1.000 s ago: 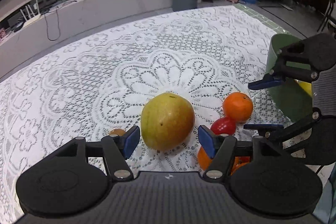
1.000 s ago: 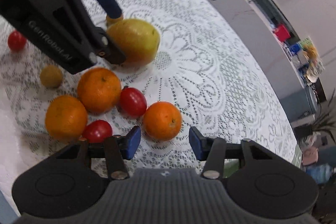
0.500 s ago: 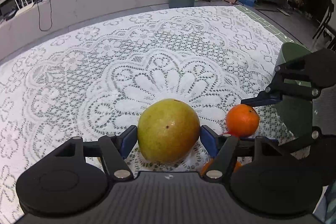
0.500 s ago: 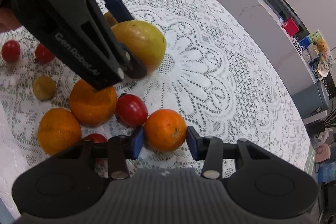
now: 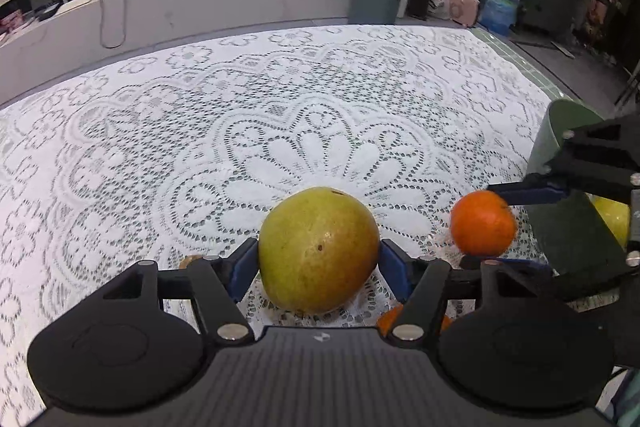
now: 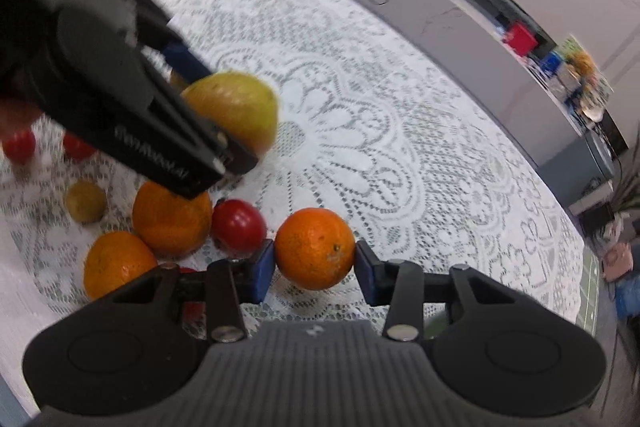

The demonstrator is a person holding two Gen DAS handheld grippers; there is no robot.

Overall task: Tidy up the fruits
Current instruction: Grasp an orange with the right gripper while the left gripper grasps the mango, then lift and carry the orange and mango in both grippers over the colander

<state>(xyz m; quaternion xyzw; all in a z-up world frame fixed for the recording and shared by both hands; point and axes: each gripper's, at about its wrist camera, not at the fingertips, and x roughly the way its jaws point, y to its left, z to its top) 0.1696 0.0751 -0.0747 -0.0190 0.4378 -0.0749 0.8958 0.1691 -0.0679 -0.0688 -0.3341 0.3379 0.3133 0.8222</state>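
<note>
A big yellow-green pear (image 5: 318, 247) sits on the lace tablecloth (image 5: 200, 131). My left gripper (image 5: 318, 267) is closing on it, and both blue pads touch its sides. To its right a small orange (image 5: 482, 223) sits between the pads of my right gripper (image 5: 514, 227). In the right wrist view that orange (image 6: 315, 249) is pinched by the right gripper (image 6: 315, 267), shut on it. The left gripper (image 6: 216, 107) crosses the upper left there, clamped around the pear (image 6: 240, 107).
A green container (image 5: 560, 147) stands at the right with a yellow fruit (image 5: 612, 215) inside. Loose on the cloth are two oranges (image 6: 172, 219), a red tomato (image 6: 239, 225), a small yellow fruit (image 6: 86, 201) and more tomatoes (image 6: 18, 145). The cloth beyond is bare.
My left gripper came forward around the pear and its pads now touch it. My right gripper moved onto the small orange and closed on it. Both views rolled slightly.
</note>
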